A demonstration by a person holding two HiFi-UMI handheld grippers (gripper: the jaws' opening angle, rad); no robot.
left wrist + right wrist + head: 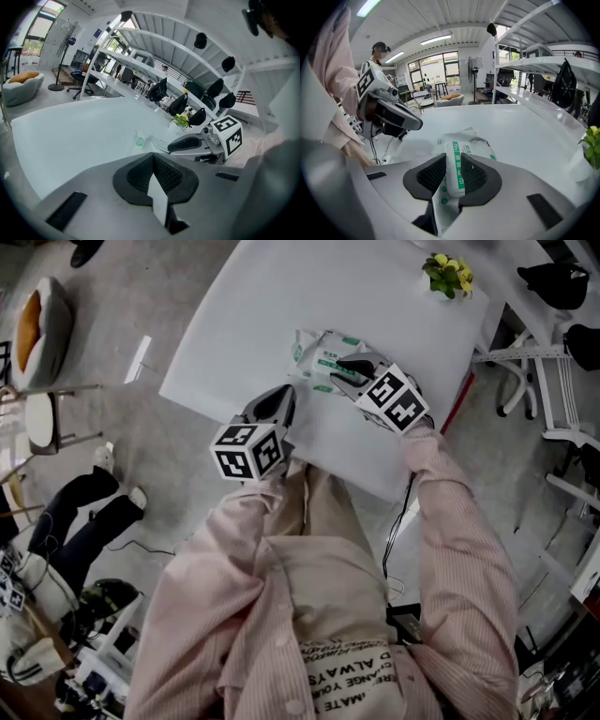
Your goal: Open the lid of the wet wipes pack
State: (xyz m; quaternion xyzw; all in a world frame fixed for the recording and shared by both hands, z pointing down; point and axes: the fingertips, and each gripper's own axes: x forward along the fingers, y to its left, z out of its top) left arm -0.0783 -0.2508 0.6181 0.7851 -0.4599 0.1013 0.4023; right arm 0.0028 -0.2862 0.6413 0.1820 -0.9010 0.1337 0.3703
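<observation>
The wet wipes pack [317, 354], white with green print, lies on the white table [253, 306] in front of me; it also shows in the left gripper view [140, 140]. My right gripper [345, 367] reaches onto the pack from the right. In the right gripper view the pack's lid flap [455, 164], white with a green stripe, stands upright between the pads, and the right gripper [453, 174] is shut on it. My left gripper [284, 395] hovers just short of the pack's near side, apart from it. Its pads meet in the left gripper view [152, 157], nothing held.
A small potted plant [448, 275] stands at the table's far right corner. Black office chairs [555, 282] and a white rack lie beyond the table's right edge. A seated person's legs [84, 512] and a cushioned stool [37, 324] are at the left on the floor.
</observation>
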